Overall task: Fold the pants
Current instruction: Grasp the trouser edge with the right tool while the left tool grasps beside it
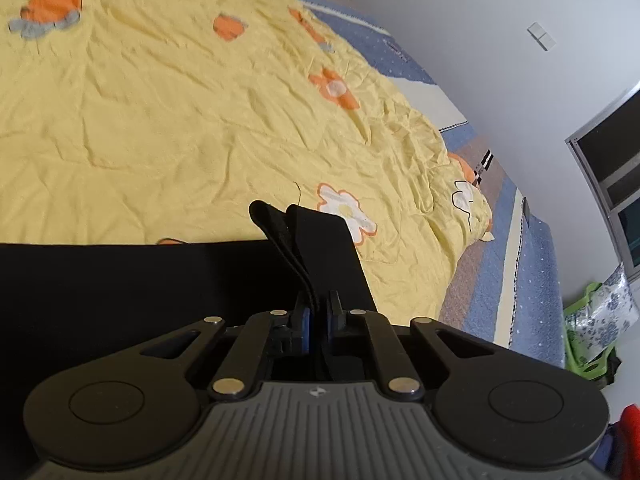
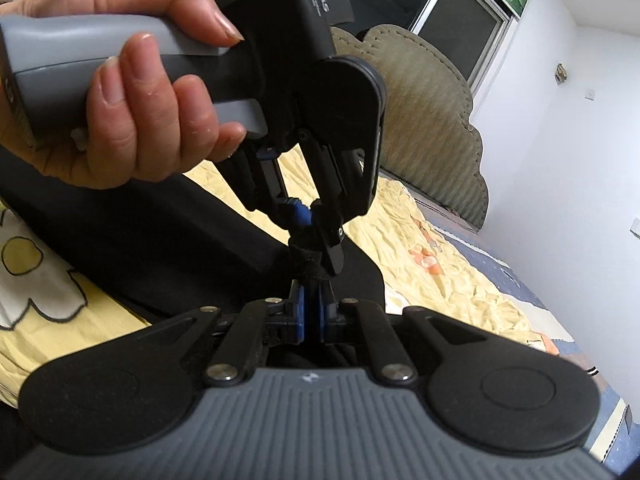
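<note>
The black pants (image 1: 120,280) lie across a yellow flowered bedsheet (image 1: 180,120). My left gripper (image 1: 318,308) is shut on a bunched edge of the pants, which sticks up past the fingertips. My right gripper (image 2: 312,300) is shut on the pants (image 2: 180,240) too. In the right wrist view the left gripper (image 2: 316,232), held by a hand (image 2: 132,92), pinches the same bunch of black cloth just beyond my right fingertips. The two grippers nearly touch, tip to tip.
The bed's blue blanket edge (image 1: 520,280) runs along the right side. A padded headboard (image 2: 432,120) stands against the wall below a window (image 2: 460,12). A green basket (image 1: 592,328) sits on the floor by the bed.
</note>
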Tool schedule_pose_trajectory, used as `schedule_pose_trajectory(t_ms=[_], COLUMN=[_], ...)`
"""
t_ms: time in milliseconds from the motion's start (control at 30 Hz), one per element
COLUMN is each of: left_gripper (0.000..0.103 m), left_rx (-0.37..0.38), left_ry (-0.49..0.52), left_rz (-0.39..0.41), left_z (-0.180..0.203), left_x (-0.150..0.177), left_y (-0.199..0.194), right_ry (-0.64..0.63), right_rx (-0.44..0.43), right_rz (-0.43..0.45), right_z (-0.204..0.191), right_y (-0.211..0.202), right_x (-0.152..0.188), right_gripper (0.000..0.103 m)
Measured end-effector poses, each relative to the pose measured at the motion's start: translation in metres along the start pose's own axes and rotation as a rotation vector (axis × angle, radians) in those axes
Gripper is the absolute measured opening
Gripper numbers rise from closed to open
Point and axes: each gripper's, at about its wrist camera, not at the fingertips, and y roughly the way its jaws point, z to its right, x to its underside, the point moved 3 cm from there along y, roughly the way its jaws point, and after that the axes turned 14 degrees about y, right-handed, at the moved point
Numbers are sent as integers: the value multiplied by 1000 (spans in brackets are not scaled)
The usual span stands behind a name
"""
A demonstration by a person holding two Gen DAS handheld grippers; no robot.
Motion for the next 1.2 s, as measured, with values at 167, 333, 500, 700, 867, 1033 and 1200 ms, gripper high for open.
schedule_pose_trajectory(t_ms=[167, 333, 500, 700, 867, 1033, 1200], left_gripper=[7, 7, 7, 7, 7, 7, 7], left_rx=[-63, -98, -143, -191, -210, -228, -243], left_ry=[94, 90, 20, -39, -70, -82, -90], left_rz=[61, 106, 112, 114, 118, 131, 148], left_z=[4, -21, -63, -102, -123, -135, -145], left_x=[8, 18, 37, 59, 75, 88, 94], left_y=[-29, -65, -91, -111, -123, -136, -148], right_ry=[-1, 3, -11, -43, -69, -92, -111], right_rx=[-25, -85, -169, -274, -335, -376, -408], right_rz=[12, 37, 60, 60, 47, 37, 36], right_z=[-8, -25, -53, -99, -127, -144, -159], right_y=[-12, -24, -27, -28, -33, -35, -37], right_x=[-2, -14, -24, -28, -25, -26, -29], right_gripper=[8, 8, 8, 8, 8, 8, 8])
